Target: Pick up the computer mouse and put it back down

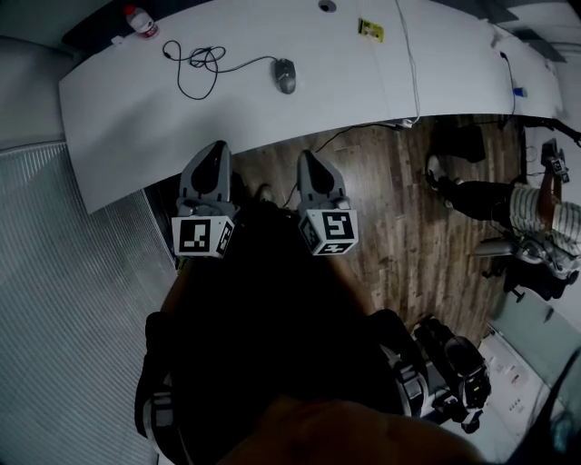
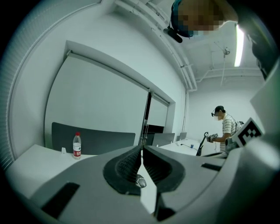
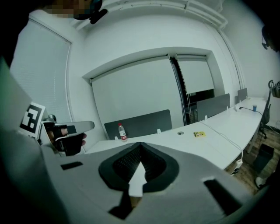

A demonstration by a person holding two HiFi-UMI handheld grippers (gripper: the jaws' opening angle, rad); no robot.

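Observation:
The grey computer mouse [image 1: 285, 74] lies on the white curved desk [image 1: 118, 127], with its black cable [image 1: 200, 62] coiled to its left. My left gripper [image 1: 216, 147] and right gripper [image 1: 306, 156] hang side by side over the wood floor, short of the desk's near edge and apart from the mouse. In the left gripper view the left gripper [image 2: 141, 148] is shut with nothing held, and the mouse [image 2: 140, 181] shows small in the gap below its tips. The right gripper [image 3: 140, 144] is shut and empty too; no mouse shows in its view.
A water bottle [image 1: 141, 20] stands at the desk's far left and a yellow card [image 1: 370, 29] lies further right. Another person [image 1: 536, 204] with a striped sleeve sits at the right. Dark equipment [image 1: 454, 363] stands on the floor near my right side.

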